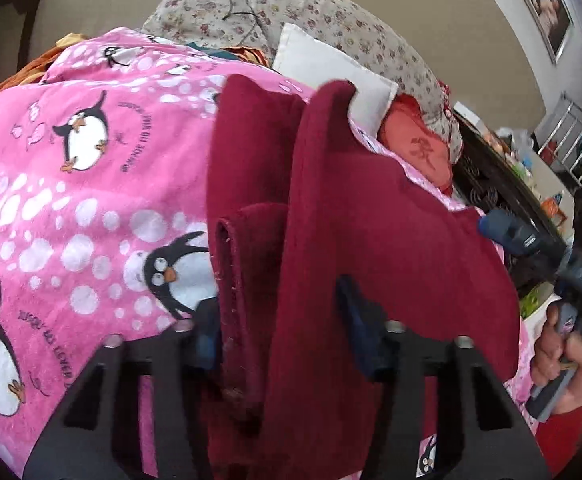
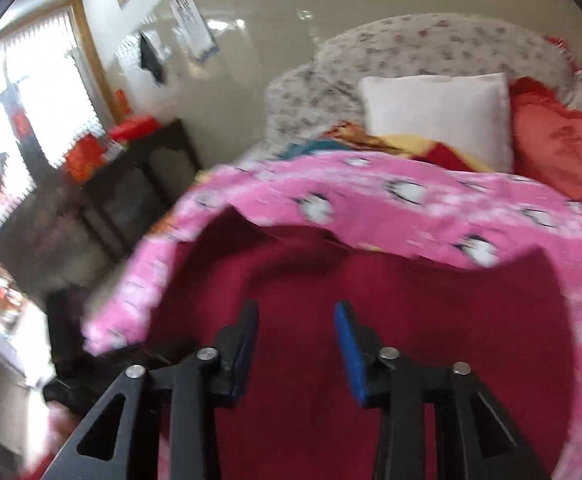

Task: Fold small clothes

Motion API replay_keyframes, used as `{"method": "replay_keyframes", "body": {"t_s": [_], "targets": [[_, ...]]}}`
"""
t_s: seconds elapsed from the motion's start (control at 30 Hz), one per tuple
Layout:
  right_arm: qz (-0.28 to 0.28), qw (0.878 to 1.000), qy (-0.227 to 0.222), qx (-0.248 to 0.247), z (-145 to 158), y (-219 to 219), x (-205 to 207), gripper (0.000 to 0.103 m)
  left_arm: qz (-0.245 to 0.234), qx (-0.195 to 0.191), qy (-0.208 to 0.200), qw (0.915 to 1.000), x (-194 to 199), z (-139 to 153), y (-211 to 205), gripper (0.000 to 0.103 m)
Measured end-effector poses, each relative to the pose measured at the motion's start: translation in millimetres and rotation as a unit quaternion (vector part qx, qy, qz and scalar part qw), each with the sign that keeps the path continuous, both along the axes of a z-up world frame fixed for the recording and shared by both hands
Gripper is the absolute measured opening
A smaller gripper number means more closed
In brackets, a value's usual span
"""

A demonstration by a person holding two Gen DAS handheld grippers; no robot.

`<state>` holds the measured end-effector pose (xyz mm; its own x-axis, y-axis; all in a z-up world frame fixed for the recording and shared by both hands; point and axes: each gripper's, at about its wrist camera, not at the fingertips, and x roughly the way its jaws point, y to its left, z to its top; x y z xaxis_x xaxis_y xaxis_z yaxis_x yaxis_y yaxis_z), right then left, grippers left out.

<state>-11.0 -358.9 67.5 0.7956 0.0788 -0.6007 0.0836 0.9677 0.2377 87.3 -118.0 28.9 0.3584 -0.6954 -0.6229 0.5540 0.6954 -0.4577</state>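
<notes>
The dark red fleece garment [image 1: 371,216] lay on the pink penguin-print blanket [image 1: 91,184] covering the bed, bunched into thick folds with a rolled hem standing up near the left tongs [image 1: 283,324]. Cloth filled the gap between those tongs' blue-padded fingers [image 1: 355,320], which appeared to be gripping a fold, though the fabric draped over them and hid the contact. In the right wrist view the garment [image 2: 371,320] spread flat and broad beneath the right tongs [image 2: 297,344], whose jaws stood wide apart with nothing between them. That view was smeared by motion blur, so the penguin print [image 2: 411,208] and the far furniture were hard to make out. In the left view the right tongs [image 1: 503,228] reached in at the right edge, held by a hand [image 1: 563,356] partly cut off by the frame. At the far end of the bed sat a white pillow [image 2: 439,116], an orange-red cushion [image 2: 559,152] to its right, and a floral quilt [image 2: 431,48] heaped behind. A dark side table [image 2: 139,176] and a bright window [image 2: 23,128] stood to the left.
</notes>
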Motion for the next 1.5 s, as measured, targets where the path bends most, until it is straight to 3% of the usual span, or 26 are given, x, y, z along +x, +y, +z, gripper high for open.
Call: {"method": "replay_keyframes", "body": {"t_s": [0.03,0.1,0.2,0.3,0.4,0.47,0.57,0.63,0.77,0.8,0.87,0.93,1.03,1.1,1.17,1.23,1.3,1.33,1.37,1.5], "targets": [[-0.01,1.0,0.012,-0.005,-10.3,-3.8,1.4,0.018,-0.001,-0.002,0.001,1.0,-3.0,0.7,-0.8,0.034],[-0.019,0.998,0.048,0.025,-39.9,-17.5,13.7,0.012,-0.003,-0.008,0.004,1.0,-7.3,5.0,-0.7,0.027],[-0.019,0.999,0.034,0.027,-36.2,-18.5,9.3,0.011,-0.009,-0.013,0.008,0.9999,-11.4,13.5,0.8,0.025],[-0.012,1.0,-0.004,-0.011,-15.0,-7.6,0.2,0.011,-0.013,-0.021,0.027,0.9993,-14.0,25.6,1.5,0.024],[-0.014,0.999,0.045,-0.019,-32.8,-13.8,33.2,0.011,-0.018,-0.008,0.02,0.9996,-22.4,42.4,-8.5,0.023],[-0.015,0.999,0.039,0.025,-40.7,-28.4,45.3,0.011,-0.03,-0.003,0.011,0.9995,-33.5,57.5,-18.5,0.023],[-0.017,0.993,0.013,0.115,-27.8,-53.8,27.7,0.011,-0.053,0.01,-0.012,0.9984,-56.5,83.1,-39.2,0.023],[-0.024,0.991,-0.01,0.128,-19.3,-61.8,8.3,0.012,-0.07,0.02,-0.028,0.9969,-71.8,97.3,-58.0,0.023],[-0.061,0.987,0.002,0.15,-18.4,-92.4,-37.6,0.018,-0.113,0.015,-0.032,0.9929,-98.0,108.0,-110.7,0.023],[-0.066,0.984,-0.002,0.167,-19.4,-99.3,-48.5,0.025,-0.125,0.012,-0.028,0.9917,-103.6,105.7,-126.4,0.023],[-0.068,0.972,-0.023,0.226,-23.5,-122.8,-68.2,0.026,-0.137,0.01,-0.011,0.9904,-109.4,93.4,-155.3,0.023],[-0.091,0.964,-0.023,0.248,-23.7,-138.8,-83.2,0.043,-0.151,0.005,0.024,0.9882,-111.2,75.1,-179.0,0.023],[-0.092,0.95,-0.035,0.295,-29.1,-156.8,-95.7,0.044,-0.182,-0.014,0.066,0.981,-121.8,62.8,-193.1,0.023],[-0.076,0.932,-0.049,0.35,-36.5,-167.0,-99.6,0.045,-0.199,-0.016,0.041,0.979,-137.3,78.2,-185.2,0.027],[-0.066,0.927,-0.057,0.365,-37.2,-168.8,-100.4,0.046,-0.198,-0.002,-0.022,0.9799,-155.7,102.5,-164.9,0.038],[-0.056,0.93,-0.06,0.358,-29.4,-161.3,-103.7,0.049,-0.187,0.006,-0.06,0.9806,-167.0,114.8,-144.6,0.054],[-0.041,0.938,-0.063,0.339,-19.3,-147.4,-102.2,0.059,-0.164,0.015,-0.083,0.9829,-167.4,117.6,-121.3,0.06],[-0.036,0.942,-0.057,0.329,-16.2,-140.6,-98.3,0.069,-0.153,0.02,-0.084,0.9845,-166.3,113.3,-110.9,0.061],[-0.032,0.947,-0.045,0.315,-14.3,-131.5,-93.4,0.071,-0.142,0.028,-0.082,0.986,-158.9,106.3,-101.5,0.061],[-0.063,0.973,-0.004,0.223,-11.5,-104.9,-75.8,0.073,-0.125,0.051,-0.048,0.9897,-147.4,61.7,-93.0,0.06]]}}
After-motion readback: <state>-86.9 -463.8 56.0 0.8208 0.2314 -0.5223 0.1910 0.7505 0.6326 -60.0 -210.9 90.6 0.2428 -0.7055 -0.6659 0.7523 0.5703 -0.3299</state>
